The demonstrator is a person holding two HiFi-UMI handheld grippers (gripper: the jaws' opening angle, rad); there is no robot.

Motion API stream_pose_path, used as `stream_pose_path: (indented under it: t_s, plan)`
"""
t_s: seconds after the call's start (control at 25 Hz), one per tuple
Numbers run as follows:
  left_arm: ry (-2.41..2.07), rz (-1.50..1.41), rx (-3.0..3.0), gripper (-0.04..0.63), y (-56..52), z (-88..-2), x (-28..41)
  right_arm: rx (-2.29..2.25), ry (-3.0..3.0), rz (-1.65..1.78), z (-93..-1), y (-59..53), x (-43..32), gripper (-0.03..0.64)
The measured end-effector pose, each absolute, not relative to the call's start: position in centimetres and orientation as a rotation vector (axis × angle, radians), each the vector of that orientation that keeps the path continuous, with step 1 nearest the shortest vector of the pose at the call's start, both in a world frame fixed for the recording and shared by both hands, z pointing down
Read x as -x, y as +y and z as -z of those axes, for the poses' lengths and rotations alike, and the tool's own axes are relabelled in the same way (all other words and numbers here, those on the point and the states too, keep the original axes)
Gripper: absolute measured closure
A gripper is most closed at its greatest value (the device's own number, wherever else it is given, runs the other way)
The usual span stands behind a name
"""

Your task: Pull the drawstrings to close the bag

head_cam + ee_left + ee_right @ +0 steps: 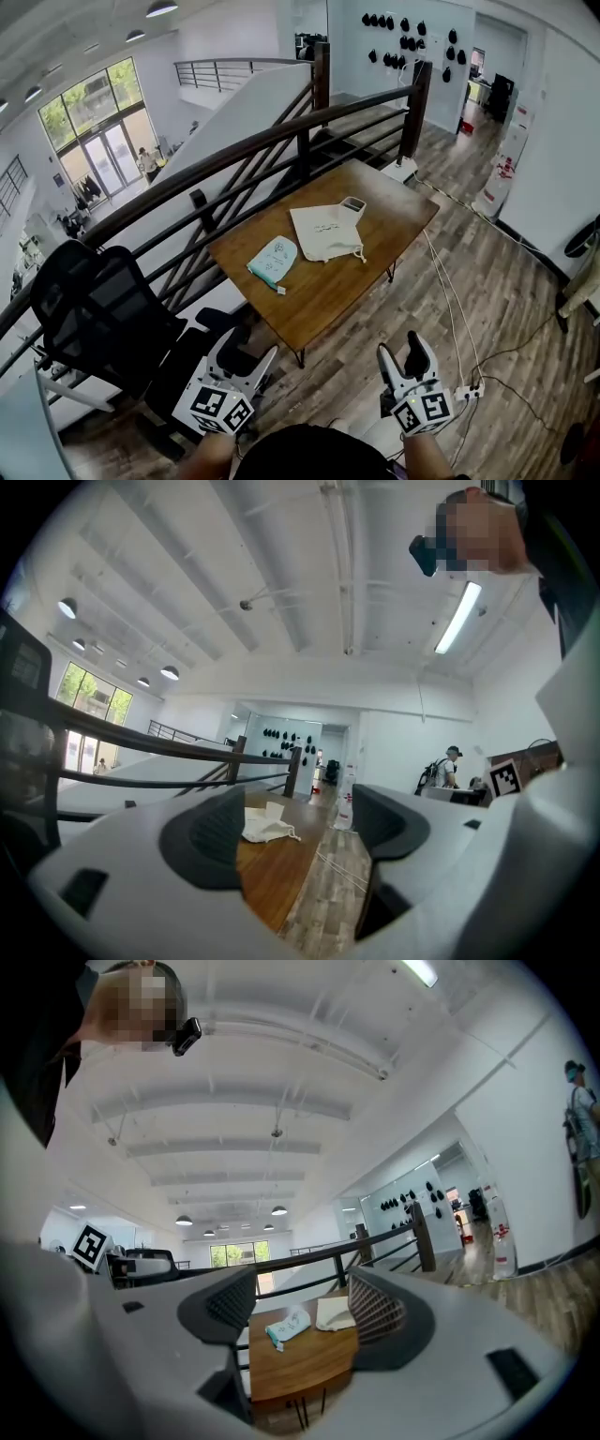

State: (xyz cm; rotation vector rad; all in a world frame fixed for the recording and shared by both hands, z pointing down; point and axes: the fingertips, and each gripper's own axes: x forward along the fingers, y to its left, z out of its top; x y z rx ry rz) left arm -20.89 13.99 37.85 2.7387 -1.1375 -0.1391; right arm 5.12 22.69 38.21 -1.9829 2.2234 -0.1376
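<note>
Bag (323,230) on table (319,291) likely light, limp; grip drawstrings (352,251) toward table's near edge; left gripper (246,354), right gripper (401,349) agape, empty.

left gripper (242,358), right gripper (403,364): white shells, black jaws | cubes (217,408): square markers (black-and-white)

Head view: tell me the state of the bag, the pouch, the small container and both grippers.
Drawstring bag: lying flat on the table, untouched.
Teal pouch: lying flat, apart from the bag.
Small container: upright at the bag's far edge.
Left gripper: open, empty, short of the table.
Right gripper: open, empty, short of the table.
</note>
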Motion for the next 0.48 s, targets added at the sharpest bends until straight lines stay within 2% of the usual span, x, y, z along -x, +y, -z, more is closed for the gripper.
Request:
stream_pose_path:
  t_s: [0.48]
  plan:
    - [-1.212,0.074,-2.691,0.236,12.8,-39.0,12.1,1.943,2.254,0.227,-40.3,22.6,-14.9,0.347]
